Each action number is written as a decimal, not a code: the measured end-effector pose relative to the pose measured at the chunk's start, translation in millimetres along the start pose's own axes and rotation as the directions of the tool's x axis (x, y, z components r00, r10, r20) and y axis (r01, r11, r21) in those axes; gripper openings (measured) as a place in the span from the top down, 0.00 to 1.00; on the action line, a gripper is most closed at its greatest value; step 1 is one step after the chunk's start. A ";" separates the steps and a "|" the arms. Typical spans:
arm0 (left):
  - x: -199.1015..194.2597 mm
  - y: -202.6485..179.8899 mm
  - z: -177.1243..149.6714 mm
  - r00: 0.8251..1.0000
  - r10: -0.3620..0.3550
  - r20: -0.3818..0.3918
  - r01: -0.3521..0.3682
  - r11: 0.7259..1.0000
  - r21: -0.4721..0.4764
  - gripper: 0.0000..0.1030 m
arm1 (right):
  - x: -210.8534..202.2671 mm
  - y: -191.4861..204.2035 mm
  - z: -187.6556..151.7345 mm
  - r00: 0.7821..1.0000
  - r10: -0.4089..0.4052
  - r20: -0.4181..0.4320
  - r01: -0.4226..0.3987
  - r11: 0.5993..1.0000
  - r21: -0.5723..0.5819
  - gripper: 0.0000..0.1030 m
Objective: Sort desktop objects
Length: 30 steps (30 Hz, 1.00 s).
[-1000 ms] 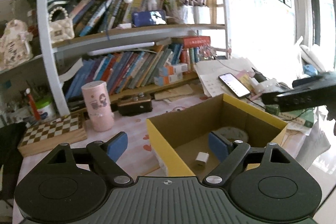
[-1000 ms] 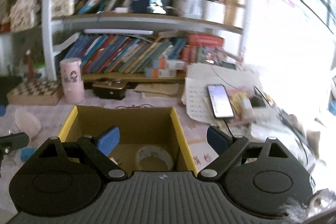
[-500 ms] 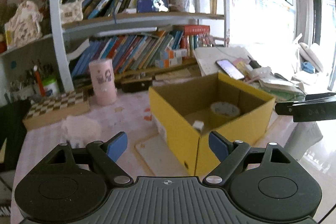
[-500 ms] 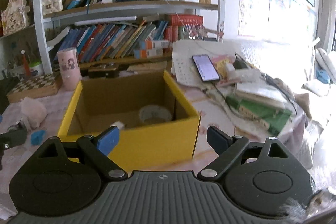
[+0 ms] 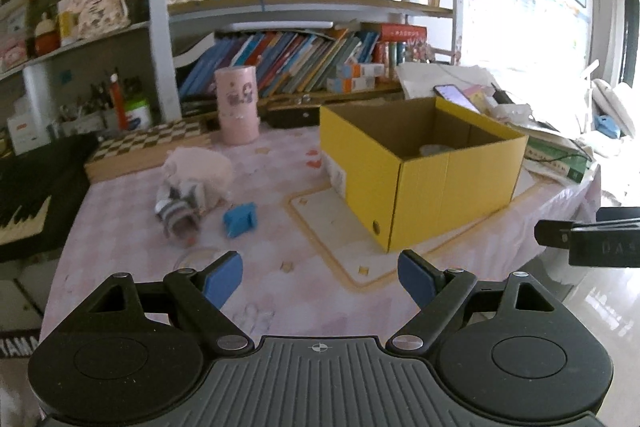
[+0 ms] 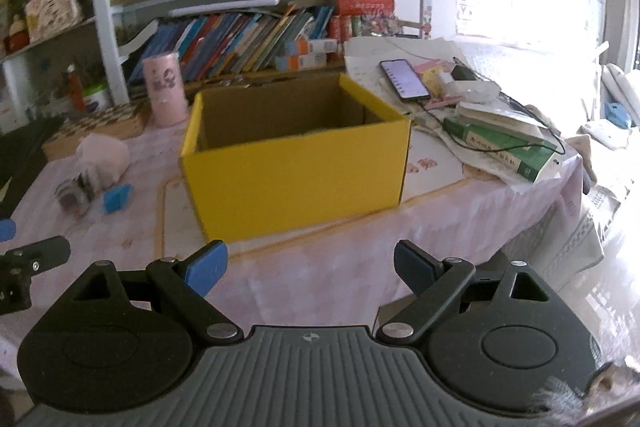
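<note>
Evidently both hand-held tools have drawn back from the open yellow cardboard box: a second ago each camera looked down into it, and now the box sits farther off on the pink patterned tablecloth, its near walls in full view. That reads as a drop finished and a retreat toward the next pick — a pale roll is just visible on the box floor (little else of the contents shows from here). What is left to sort lies to the left of the box: a small blue block, a striped grey-and-white bundle just beside it, and a soft pink lump behind, all near one another. The left gripper hovers over the near cloth with its blue pads spread wide and nothing between them. The right gripper is likewise spread wide and empty, facing the box's near wall, touching nothing.
</note>
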<state>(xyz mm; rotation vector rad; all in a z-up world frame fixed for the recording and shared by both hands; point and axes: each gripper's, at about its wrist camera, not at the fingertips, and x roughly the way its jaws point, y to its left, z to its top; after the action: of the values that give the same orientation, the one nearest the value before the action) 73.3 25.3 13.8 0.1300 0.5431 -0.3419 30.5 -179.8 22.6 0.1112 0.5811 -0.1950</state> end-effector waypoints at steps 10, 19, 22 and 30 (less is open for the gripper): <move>-17.8 -1.9 -15.2 0.999 0.020 -0.028 -0.021 1.000 -0.015 0.15 | -21.7 19.7 -34.6 0.998 0.043 -0.047 -0.045 0.999 -0.030 0.13; -24.4 1.5 -25.4 0.998 0.015 -0.063 -0.016 1.000 -0.012 0.14 | -30.2 35.9 -45.8 0.994 0.083 -0.068 -0.087 0.995 -0.056 0.13; -27.7 4.6 -27.9 0.998 0.017 -0.066 -0.018 1.000 -0.011 0.08 | -31.0 39.8 -46.7 0.993 0.092 -0.077 -0.097 0.994 -0.060 0.13; -34.8 16.3 -34.9 0.996 0.042 -0.084 -0.045 0.998 -0.040 0.06 | -29.2 54.5 -45.8 0.987 0.126 -0.095 -0.134 0.987 -0.087 0.13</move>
<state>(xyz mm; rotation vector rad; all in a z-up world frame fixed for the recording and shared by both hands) 34.2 57.8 2.9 0.1160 0.6290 -0.2836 -6.2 -114.9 3.4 0.0676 0.6691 -0.0356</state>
